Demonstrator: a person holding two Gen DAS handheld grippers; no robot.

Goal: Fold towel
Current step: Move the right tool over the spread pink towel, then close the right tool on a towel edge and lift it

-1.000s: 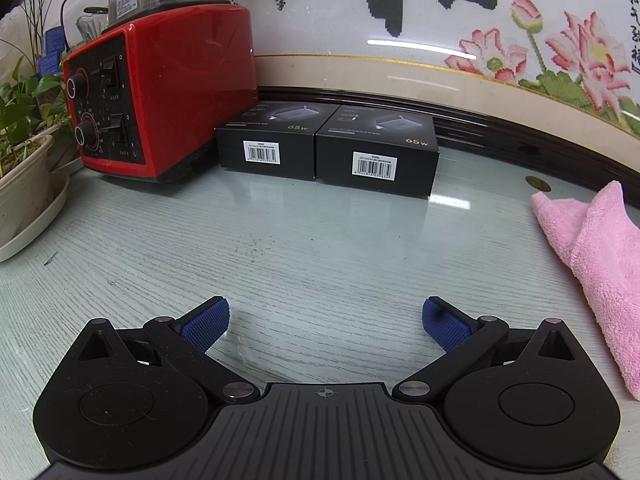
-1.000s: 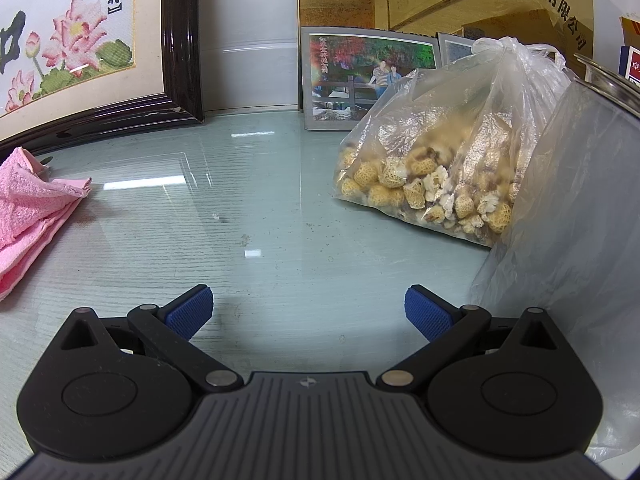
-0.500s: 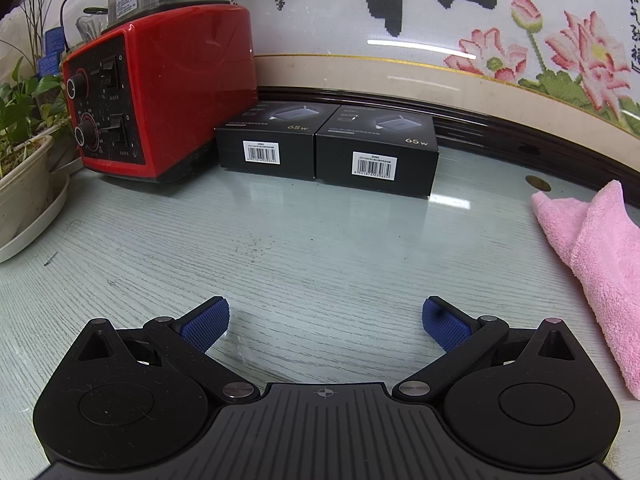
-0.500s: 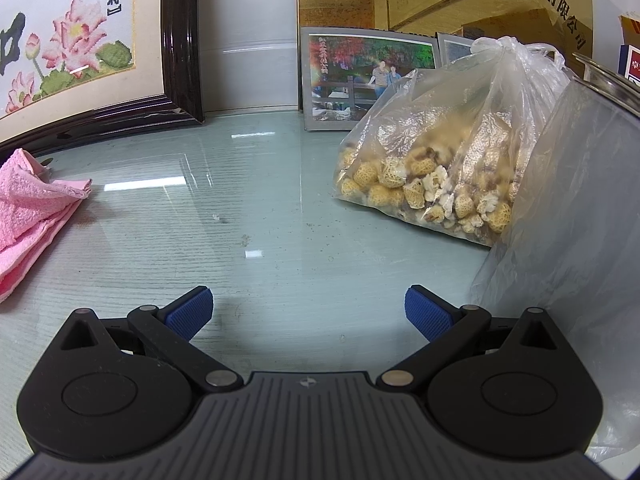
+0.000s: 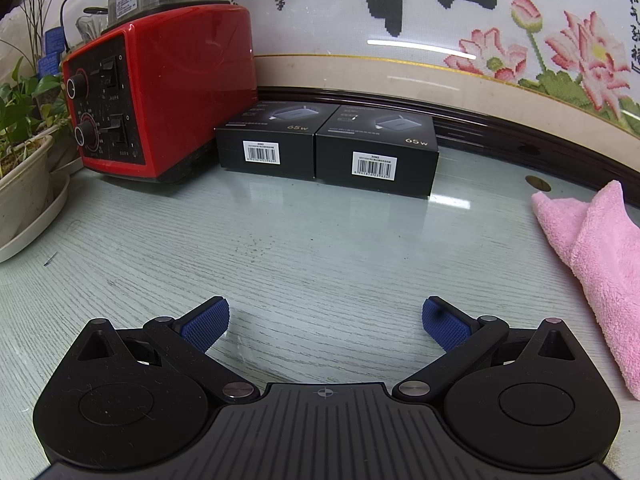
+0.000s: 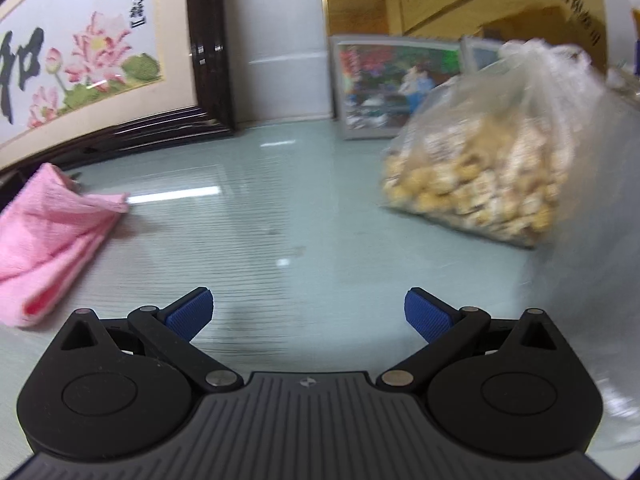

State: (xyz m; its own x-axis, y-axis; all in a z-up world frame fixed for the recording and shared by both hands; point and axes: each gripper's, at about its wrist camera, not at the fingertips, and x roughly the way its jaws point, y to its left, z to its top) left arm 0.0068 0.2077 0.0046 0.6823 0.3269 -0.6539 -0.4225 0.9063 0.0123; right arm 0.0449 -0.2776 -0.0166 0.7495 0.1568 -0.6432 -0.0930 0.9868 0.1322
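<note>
Pink towel (image 6: 52, 236) lies crumpled between us, so we should bring both wide-open, empty grippers, left gripper (image 5: 325, 320) and right gripper (image 6: 308, 314), to its near corners.

Glass-topped table (image 5: 320, 248), framed lotus embroidery (image 5: 440, 20) against wall, ceiling light reflected in both.

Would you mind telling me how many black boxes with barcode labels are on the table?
2. One black box sits right beside the red blender base; the other black box touches its right side. Both stand before the framed embroidery. Others may be out of view.
</note>
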